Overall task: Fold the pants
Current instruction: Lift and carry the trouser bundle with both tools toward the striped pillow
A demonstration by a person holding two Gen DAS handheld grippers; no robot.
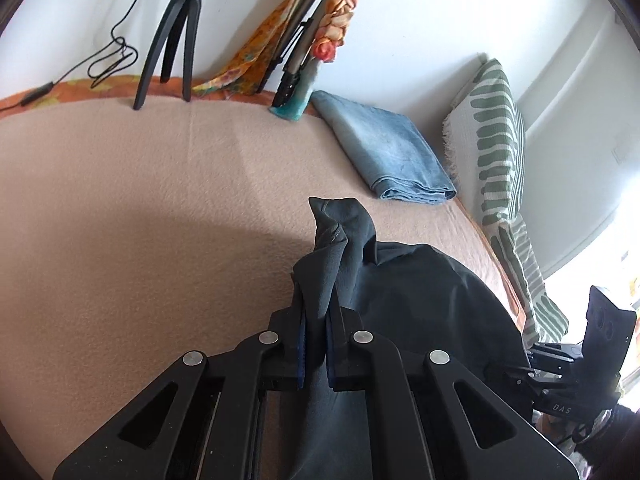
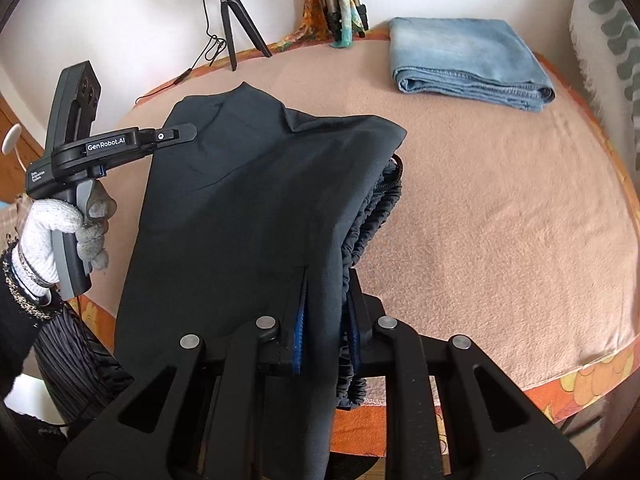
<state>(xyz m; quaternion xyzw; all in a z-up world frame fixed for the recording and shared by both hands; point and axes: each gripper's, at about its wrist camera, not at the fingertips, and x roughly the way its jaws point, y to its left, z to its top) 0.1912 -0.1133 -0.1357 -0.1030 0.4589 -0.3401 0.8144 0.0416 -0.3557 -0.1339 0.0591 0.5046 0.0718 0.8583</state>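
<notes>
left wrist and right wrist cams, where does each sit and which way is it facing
Left wrist: sits on the left gripper, looking along its fingers across the bed toward the striped pillow; the fingers pinch the dark pants.
Right wrist: sits on the right gripper, facing the wall and black tripod; it shows the gloved left hand holding the left gripper.
Both views share the pants, the folded blue jeans and the tripod.

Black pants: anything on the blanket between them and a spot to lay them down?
Nothing visible. Both grippers, left and right, are clamped on the black pants. The blanket beside them is bare; the folded jeans lie apart, near the far edge.
</notes>
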